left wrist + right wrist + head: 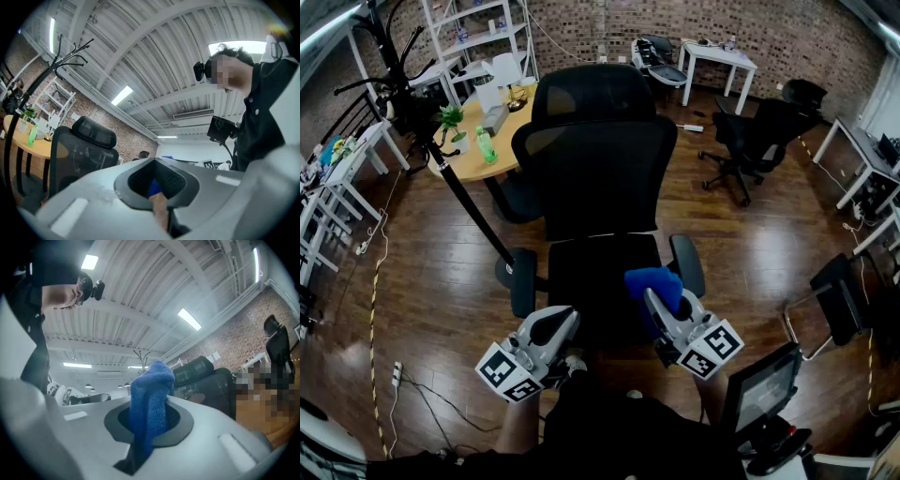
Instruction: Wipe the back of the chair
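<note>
Cloth [656,279] clamped in right tongs [660,302], chair [600,173] ahead

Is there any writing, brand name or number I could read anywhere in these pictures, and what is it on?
No text can be read in any view.
Left marker cube and right marker cube: only black-and-white square patterns, no letters or numbers.
Green bottle: any label is too small to read.
White sheet on the brick wall: too small and blurred to read.

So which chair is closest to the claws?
The big black mesh chair with the headrest, just before the right claw and its blue cloth; other chairs stand far back.
</note>
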`<state>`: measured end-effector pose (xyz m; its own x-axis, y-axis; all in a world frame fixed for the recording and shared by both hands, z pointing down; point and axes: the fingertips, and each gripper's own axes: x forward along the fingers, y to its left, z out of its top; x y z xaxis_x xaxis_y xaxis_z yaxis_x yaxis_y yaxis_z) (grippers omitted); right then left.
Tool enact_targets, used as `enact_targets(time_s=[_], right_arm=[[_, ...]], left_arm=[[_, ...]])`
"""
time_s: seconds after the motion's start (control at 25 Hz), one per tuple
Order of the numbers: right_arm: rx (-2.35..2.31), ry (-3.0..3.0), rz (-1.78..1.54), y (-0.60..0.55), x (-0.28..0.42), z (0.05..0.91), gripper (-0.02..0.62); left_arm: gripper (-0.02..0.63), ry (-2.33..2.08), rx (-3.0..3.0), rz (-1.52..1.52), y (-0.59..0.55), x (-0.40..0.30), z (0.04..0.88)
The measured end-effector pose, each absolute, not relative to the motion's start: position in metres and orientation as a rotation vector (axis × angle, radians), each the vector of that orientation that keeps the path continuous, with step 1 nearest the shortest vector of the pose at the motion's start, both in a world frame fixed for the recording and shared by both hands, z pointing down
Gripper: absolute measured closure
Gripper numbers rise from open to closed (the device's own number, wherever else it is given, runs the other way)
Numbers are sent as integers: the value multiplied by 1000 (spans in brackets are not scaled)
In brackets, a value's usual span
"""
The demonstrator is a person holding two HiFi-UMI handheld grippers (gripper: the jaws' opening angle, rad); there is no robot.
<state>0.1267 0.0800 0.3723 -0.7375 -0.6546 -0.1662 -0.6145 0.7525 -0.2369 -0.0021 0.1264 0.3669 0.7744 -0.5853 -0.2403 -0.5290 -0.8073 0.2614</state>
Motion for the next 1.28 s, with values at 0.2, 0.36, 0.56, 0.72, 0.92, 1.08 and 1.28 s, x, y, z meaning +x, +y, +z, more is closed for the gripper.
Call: enact_targets(time_s=[0.2, 0.36, 0.56, 0.72, 0.92, 1.08, 1.28], right_arm=[[-1074, 2677, -180, 3, 83, 350, 568], [-1147, 2636, -151, -63, 53, 331, 568], [-1189, 2652, -198, -153, 31, 329, 568], [-1244, 2675, -223, -224, 21, 317, 568], [-1036, 2651, -231, -286, -43, 253, 568], [-844, 2603, -370, -339, -95, 206, 568], [-822, 2518, -583, -411, -104, 197, 568]], left_arm=[[603, -843, 2800, -471, 84, -53, 377], [603, -754, 2813, -499, 41, -89, 377], [603, -728, 2778, -572, 8, -115, 372], [603, -738, 2734, -602, -5, -127, 376], [603, -892, 2705, -620, -17, -153, 369], [603, -1053, 2665, -638, -24, -169, 361], [603, -1206, 2616, -651, -32, -179, 364]])
